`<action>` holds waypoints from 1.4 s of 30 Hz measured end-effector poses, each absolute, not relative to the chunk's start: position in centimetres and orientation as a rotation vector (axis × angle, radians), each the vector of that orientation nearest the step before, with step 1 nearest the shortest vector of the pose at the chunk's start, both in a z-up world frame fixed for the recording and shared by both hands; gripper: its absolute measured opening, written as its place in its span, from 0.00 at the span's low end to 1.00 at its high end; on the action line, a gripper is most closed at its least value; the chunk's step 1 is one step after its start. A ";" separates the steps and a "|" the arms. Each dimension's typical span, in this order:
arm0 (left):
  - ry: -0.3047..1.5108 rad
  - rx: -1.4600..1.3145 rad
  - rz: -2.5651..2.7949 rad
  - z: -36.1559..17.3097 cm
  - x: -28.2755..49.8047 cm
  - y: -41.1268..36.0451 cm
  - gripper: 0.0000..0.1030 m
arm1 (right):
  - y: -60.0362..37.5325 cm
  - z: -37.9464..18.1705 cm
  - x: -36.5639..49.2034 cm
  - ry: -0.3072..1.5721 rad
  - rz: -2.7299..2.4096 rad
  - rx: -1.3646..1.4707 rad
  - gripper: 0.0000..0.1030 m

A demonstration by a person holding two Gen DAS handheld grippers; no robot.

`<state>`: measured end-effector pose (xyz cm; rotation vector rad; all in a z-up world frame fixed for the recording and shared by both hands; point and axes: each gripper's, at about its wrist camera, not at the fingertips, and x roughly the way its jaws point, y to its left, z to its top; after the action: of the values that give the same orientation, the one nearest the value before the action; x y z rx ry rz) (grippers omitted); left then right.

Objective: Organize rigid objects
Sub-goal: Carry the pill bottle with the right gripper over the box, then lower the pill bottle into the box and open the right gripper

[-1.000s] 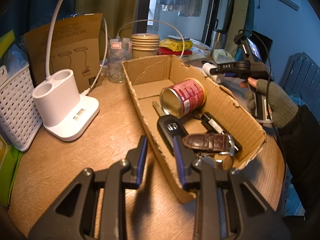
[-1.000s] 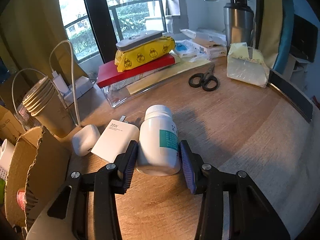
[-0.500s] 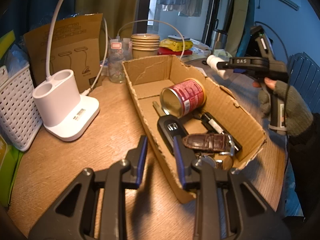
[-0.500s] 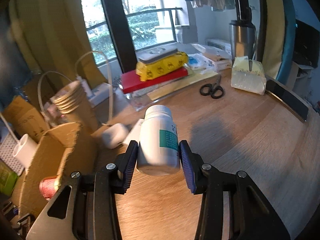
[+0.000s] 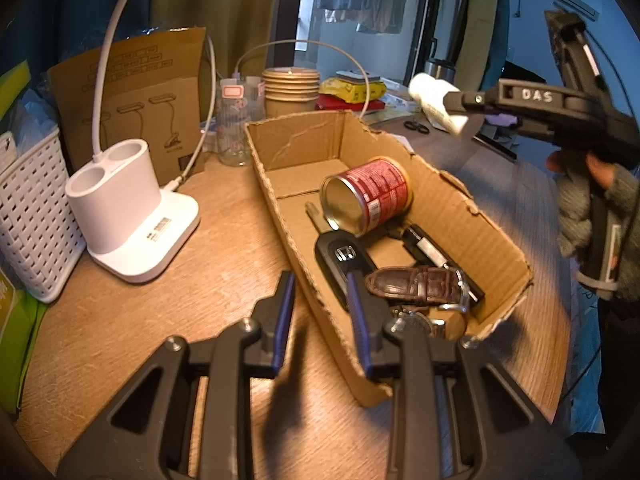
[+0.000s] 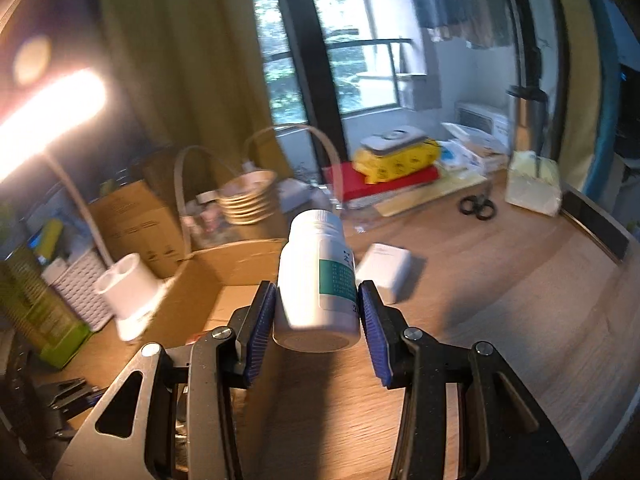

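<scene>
My right gripper (image 6: 318,316) is shut on a white pill bottle (image 6: 316,276) with a teal label and holds it in the air above the far right rim of the cardboard box (image 5: 452,200); the bottle also shows in the left wrist view (image 5: 436,100). The box holds a red can (image 5: 366,196) on its side, a car key (image 5: 340,256), a brown-strapped watch (image 5: 416,284) and a black stick-like item (image 5: 428,248). My left gripper (image 5: 320,308) straddles the box's near left wall, its jaws slightly apart with the wall between them.
A white lamp base (image 5: 128,216) and a white basket (image 5: 28,216) stand left of the box. Paper cups (image 5: 290,90), a glass bottle (image 5: 236,132) and a cardboard package (image 5: 132,96) are behind. A white charger (image 6: 384,268) and scissors (image 6: 476,206) lie on the table.
My right gripper has lifted the pill bottle off the table and carried it left, up over the box's right side. My left gripper has stayed in place.
</scene>
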<state>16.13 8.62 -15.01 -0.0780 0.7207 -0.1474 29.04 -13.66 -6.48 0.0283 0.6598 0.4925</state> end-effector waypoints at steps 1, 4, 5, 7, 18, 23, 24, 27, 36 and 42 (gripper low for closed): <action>0.721 -0.078 -0.147 -15.0 16.1 8.6 0.28 | -13.1 -6.3 28.6 0.659 0.511 0.022 0.44; 0.720 -0.078 -0.147 -15.0 16.1 8.6 0.27 | -11.5 -6.3 27.6 0.662 0.563 0.013 0.44; 0.721 -0.078 -0.147 -15.0 16.1 8.6 0.28 | -10.9 -6.4 27.2 0.667 0.586 0.008 0.44; 0.721 -0.078 -0.147 -15.0 16.1 8.6 0.28 | -9.9 -6.6 26.7 0.675 0.610 0.000 0.44; 0.721 -0.078 -0.147 -15.0 16.1 8.6 0.27 | -5.4 -7.5 24.5 0.708 0.707 -0.079 0.44; 0.721 -0.079 -0.148 -15.0 16.1 8.6 0.27 | -4.5 -7.6 24.2 0.714 0.723 -0.115 0.44; 0.721 -0.079 -0.148 -15.0 16.1 8.6 0.27 | -4.4 -7.6 24.2 0.714 0.725 -0.121 0.44; 0.721 -0.079 -0.147 -15.0 16.1 8.6 0.27 | -3.8 -7.6 24.0 0.714 0.733 -0.143 0.44; 0.720 -0.079 -0.147 -15.0 16.1 8.6 0.27 | -2.4 -8.9 24.6 0.780 0.696 -0.217 0.44; 0.720 -0.079 -0.147 -15.0 16.1 8.6 0.27 | -1.7 -9.6 24.7 0.800 0.683 -0.242 0.44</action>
<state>16.12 8.59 -15.02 -0.0788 0.7201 -0.1470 24.74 -1.72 -9.62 -0.2423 0.8004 0.6828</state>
